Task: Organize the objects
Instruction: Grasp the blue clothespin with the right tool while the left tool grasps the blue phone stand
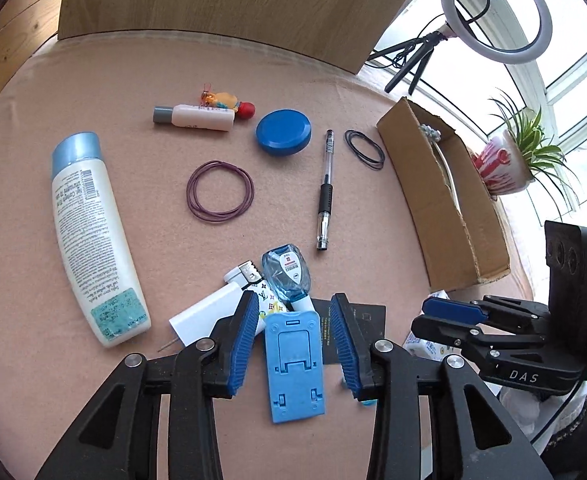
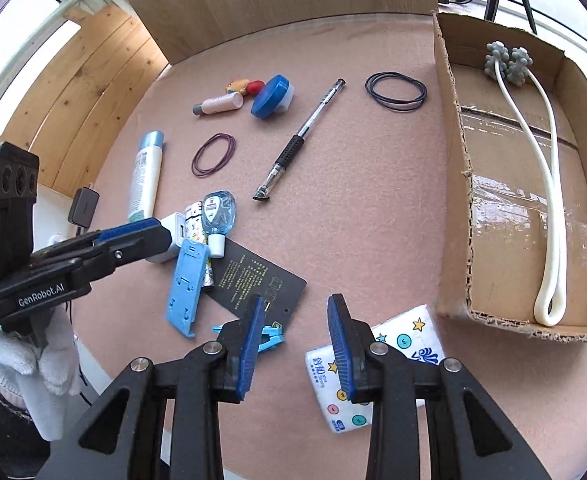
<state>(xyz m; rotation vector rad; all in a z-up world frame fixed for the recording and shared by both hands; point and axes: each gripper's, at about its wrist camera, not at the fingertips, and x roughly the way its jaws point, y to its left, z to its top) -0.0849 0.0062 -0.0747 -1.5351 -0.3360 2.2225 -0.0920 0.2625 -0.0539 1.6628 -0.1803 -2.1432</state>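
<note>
So nearest to the cameras, the left gripper [image 1: 293, 320] has its jaws spread wide on either side of the light blue phone stand [image 1: 295, 364], which lies flat on the pink mat [image 1: 133, 92]; whether the pads actually touch it I can't tell. The right gripper [image 2: 295, 320] is also spread open, hovering with nothing between the fingers, its right pad over a patterned tissue pack [image 2: 409, 340] and its left pad over the edge of a black card [image 2: 253, 276].

Just past the stand there's a little heap: a white charger [image 1: 205, 314], a lighter [image 1: 245, 276] and a small blue bottle [image 1: 289, 276], all touching. A big white lotion bottle [image 1: 91, 236] lies to the left.

Further out are purple rubber bands [image 1: 220, 191], a pen [image 1: 325, 190], black bands [image 1: 364, 149], a blue lid [image 1: 283, 131] and a small tube [image 1: 195, 117]. On the right, the cardboard box [image 2: 457, 184] holds a white massager [image 2: 551, 184].
</note>
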